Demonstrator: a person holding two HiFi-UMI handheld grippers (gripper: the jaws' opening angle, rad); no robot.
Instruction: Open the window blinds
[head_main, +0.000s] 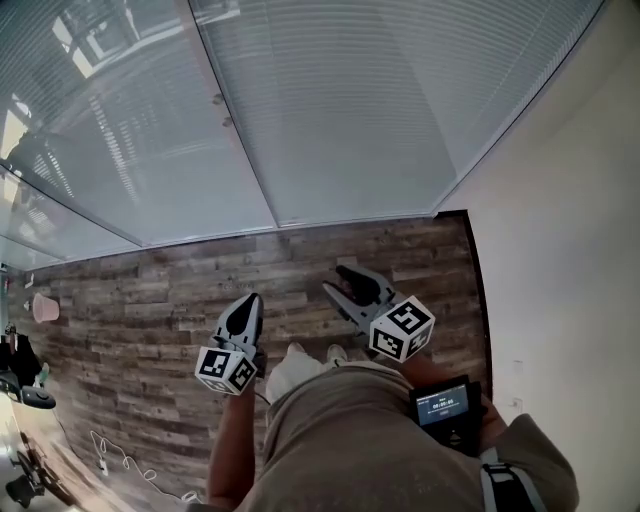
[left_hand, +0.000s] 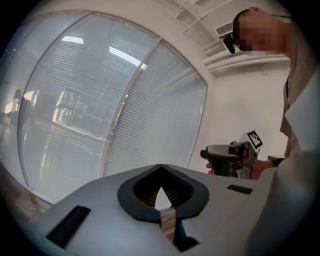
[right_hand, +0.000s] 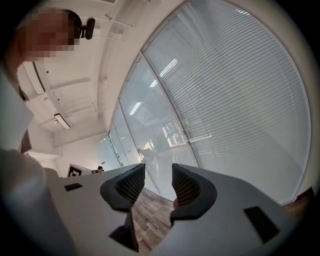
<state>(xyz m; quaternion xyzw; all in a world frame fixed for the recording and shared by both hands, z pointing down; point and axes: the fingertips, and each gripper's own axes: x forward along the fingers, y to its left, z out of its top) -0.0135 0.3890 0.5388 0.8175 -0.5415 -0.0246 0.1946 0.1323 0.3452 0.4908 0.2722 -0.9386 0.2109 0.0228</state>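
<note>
Left tongs (head_main: 247, 300) pressed together, right tongs (head_main: 341, 281) spread, side by side, nearly level, toward the shut window blinds (head_main: 350, 110).

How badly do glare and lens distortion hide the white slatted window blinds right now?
Head view: reflections cloud the left glass pane; the white slatted window blinds right of it read clean. Left gripper view: fisheye bowing, ceiling-light streaks. Right gripper view: strong bowing, slats sharp.

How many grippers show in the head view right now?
2. The left gripper is at centre-left over the wood floor, jaws shut; the right gripper is just right of it, jaws apart. Both are short of the blinds.
</note>
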